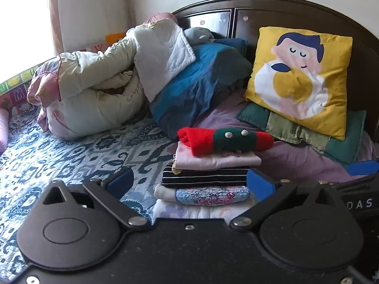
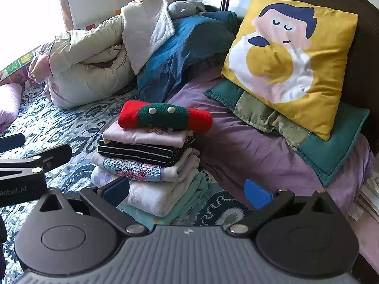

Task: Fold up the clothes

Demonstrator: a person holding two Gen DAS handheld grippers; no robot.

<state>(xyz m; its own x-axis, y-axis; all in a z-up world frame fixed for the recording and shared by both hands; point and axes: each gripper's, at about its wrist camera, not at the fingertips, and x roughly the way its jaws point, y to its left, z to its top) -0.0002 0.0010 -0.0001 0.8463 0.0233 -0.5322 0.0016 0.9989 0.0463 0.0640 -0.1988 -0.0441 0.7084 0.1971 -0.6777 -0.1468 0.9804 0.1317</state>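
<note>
From the left wrist view, my left hand-held gripper [image 1: 189,184] is spread wide, its blue fingertips [image 1: 119,182] flanking the stack of folded clothes [image 1: 206,179] on the bed [image 1: 59,151] and holding nothing. I count at least five folded pieces here: the red and green knit [image 1: 225,140] on top, a pink piece [image 1: 213,159] under it, a black striped piece [image 1: 203,177], a blue-patterned one [image 1: 210,195], and a pale one at the bottom, partly hidden by the gripper body. One yellow cushion [image 1: 300,80] leans on the headboard [image 1: 272,11], and one bundled quilt [image 1: 99,90] lies to the left.

From the right wrist view, my right hand-held gripper [image 2: 187,191] is also spread and empty, just beside the stack's lower edge. Here a sixth piece, mint green [image 2: 196,189], shows at the base. The left hand-held gripper enters at the left edge.

I judge the folding nearly done, with no loose garment in sight. To finish well, I would square the stack with gentle pushes from both sides, low down, so that the rolled knit does not slide off.
</note>
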